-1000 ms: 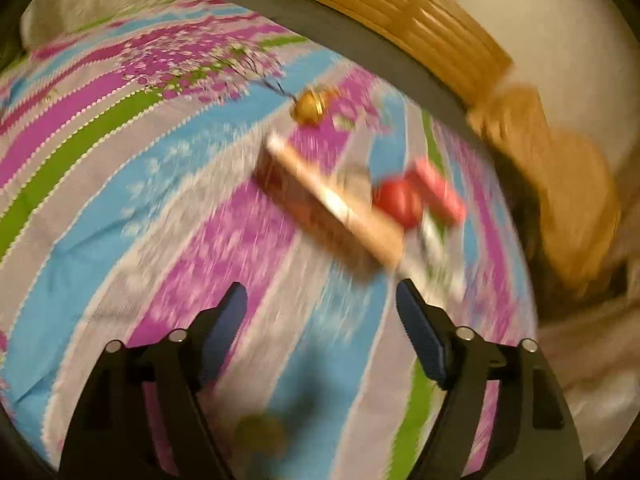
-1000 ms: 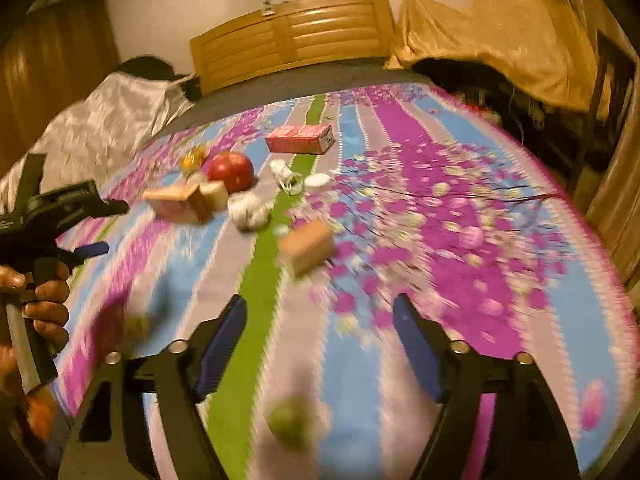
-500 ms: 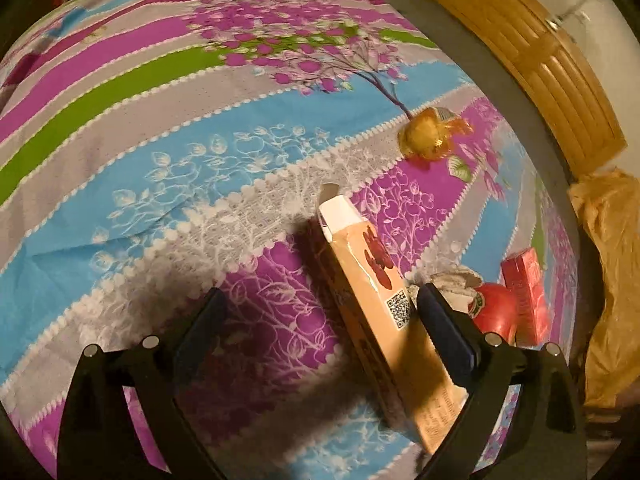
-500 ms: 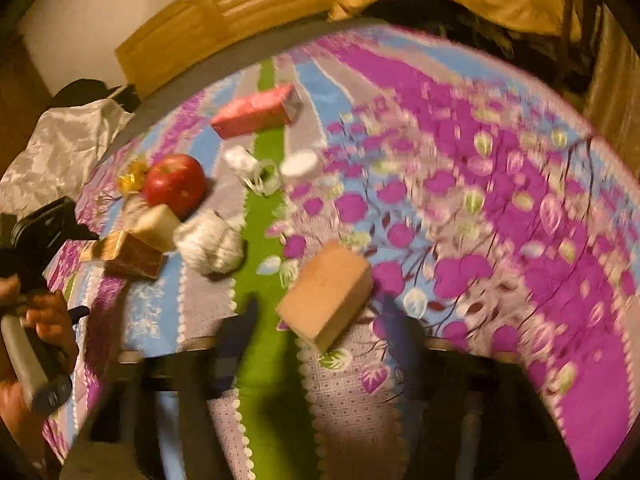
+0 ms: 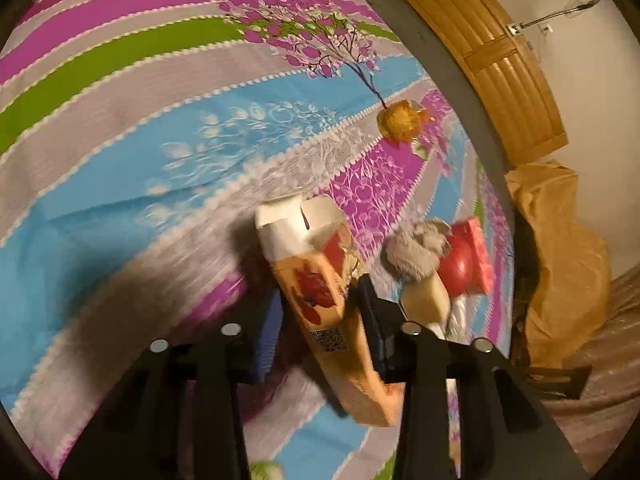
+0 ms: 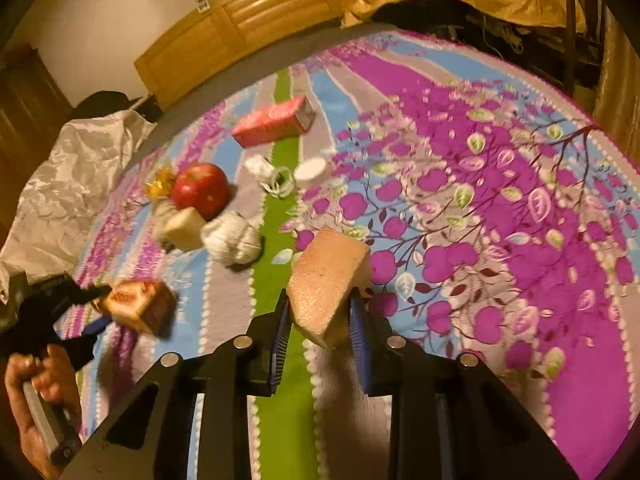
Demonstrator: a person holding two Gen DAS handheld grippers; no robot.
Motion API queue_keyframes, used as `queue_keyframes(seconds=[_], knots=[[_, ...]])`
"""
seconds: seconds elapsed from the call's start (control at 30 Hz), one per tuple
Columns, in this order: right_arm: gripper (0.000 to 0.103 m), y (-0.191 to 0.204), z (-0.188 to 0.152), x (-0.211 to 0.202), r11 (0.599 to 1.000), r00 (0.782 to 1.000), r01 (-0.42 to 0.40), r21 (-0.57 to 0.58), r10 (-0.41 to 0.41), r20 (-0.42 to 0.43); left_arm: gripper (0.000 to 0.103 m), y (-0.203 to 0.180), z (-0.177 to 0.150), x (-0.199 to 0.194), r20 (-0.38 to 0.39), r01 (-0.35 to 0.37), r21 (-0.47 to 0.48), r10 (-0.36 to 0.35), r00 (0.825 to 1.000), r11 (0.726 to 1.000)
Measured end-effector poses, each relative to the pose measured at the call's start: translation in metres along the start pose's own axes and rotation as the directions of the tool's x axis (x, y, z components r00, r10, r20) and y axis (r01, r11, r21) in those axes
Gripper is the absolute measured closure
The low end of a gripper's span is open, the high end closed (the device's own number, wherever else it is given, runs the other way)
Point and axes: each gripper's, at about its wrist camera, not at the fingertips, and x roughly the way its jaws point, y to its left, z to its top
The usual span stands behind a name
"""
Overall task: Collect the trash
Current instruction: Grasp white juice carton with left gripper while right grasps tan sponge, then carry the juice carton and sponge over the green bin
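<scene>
Both claws have closed in: carton (image 5: 320, 296) between left claw (image 5: 320, 320) pads (sponge (image 6: 326, 276) likewise, right claw (image 6: 320, 328))

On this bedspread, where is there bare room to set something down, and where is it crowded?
Free: the purple tree-print area of the bedspread, right of the green stripe and the sponge. Crowded: left of the stripe, around the apple, crumpled paper, pink carton and white lid.

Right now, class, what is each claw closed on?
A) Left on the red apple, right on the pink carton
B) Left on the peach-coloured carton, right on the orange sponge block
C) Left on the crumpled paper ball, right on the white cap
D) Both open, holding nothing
B: the left claw grips the peach-coloured carton, and the right claw pinches the orange sponge block.
</scene>
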Motion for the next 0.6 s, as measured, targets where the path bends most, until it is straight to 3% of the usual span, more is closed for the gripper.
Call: queue_keyframes(seconds=[0.27,0.4,0.57,0.6], knots=[[0.075,0.006,-0.014,-0.052,0.996,0.998,-0.064,-0.066,0.065,0.012,0.077,0.004,-0.020,-0.066,-0.012,0.135,0.097,-0.135,0.991,0.986],[0.075,0.011,-0.023,-0.077,0.991,0.997,-0.071,-0.112,0.074,0.026,0.077,-0.011,-0.035,-0.089,-0.004,0.154,0.184,-0.157,0.988,0.971],[0.075,0.019,-0.032,-0.108,0.984,0.996,-0.070,-0.166,0.078,0.045,0.077,-0.052,-0.066,-0.115,0.031,0.167,0.369,-0.192,0.981,0.914],[0.075,0.019,-0.033,-0.116,0.982,0.996,-0.065,-0.177,0.076,0.053,0.077,-0.064,-0.075,-0.120,0.042,0.164,0.420,-0.200,0.979,0.893]])
